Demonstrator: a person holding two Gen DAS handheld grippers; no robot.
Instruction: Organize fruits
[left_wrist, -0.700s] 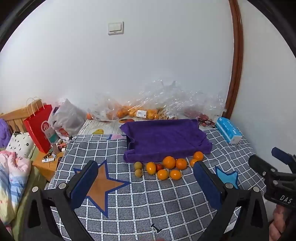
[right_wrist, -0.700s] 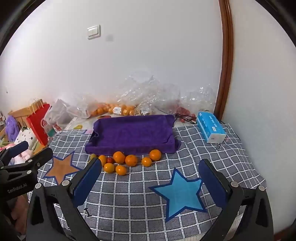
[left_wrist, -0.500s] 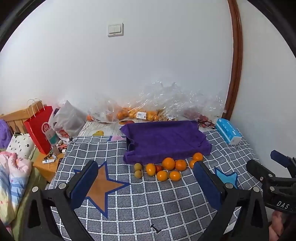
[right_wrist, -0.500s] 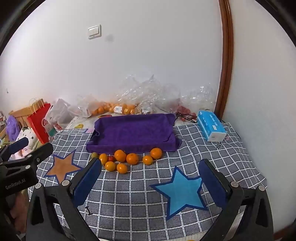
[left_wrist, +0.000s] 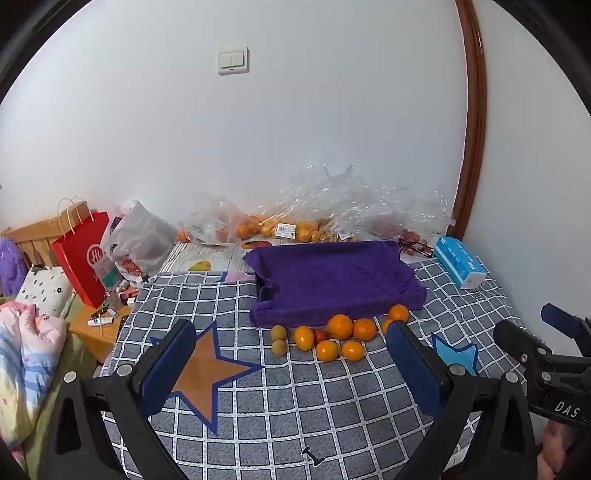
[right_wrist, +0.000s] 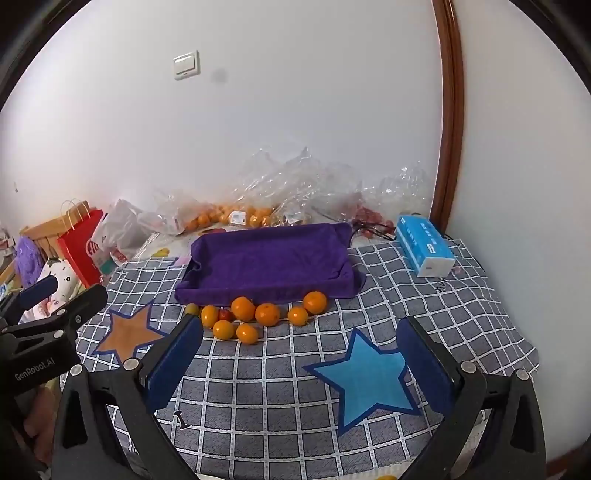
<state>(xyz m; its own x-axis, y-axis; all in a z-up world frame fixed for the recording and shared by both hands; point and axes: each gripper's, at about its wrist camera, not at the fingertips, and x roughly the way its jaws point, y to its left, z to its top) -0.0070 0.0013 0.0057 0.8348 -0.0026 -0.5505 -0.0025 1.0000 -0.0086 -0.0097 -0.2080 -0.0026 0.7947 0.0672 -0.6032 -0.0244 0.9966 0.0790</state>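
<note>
Several oranges (left_wrist: 340, 326) lie in a loose cluster on the checked cloth, with two small yellow-green fruits (left_wrist: 278, 332) and one small red fruit (left_wrist: 321, 335). They sit just in front of a tray draped in purple cloth (left_wrist: 334, 280). The same cluster (right_wrist: 243, 308) and purple tray (right_wrist: 267, 258) show in the right wrist view. My left gripper (left_wrist: 291, 362) is open and empty, above the cloth short of the fruit. My right gripper (right_wrist: 301, 356) is open and empty, over the blue star, to the right of the fruit.
Clear plastic bags holding more oranges (left_wrist: 295, 229) lie along the back wall. A blue tissue pack (right_wrist: 424, 245) lies at the right. A red paper bag (left_wrist: 83, 254) and bedding (left_wrist: 26, 354) are at the left. The checked cloth (right_wrist: 258, 402) covers the table.
Both grippers have moved slightly forward toward the fruit and tray. Both stay open and empty; the fruit has not moved.
</note>
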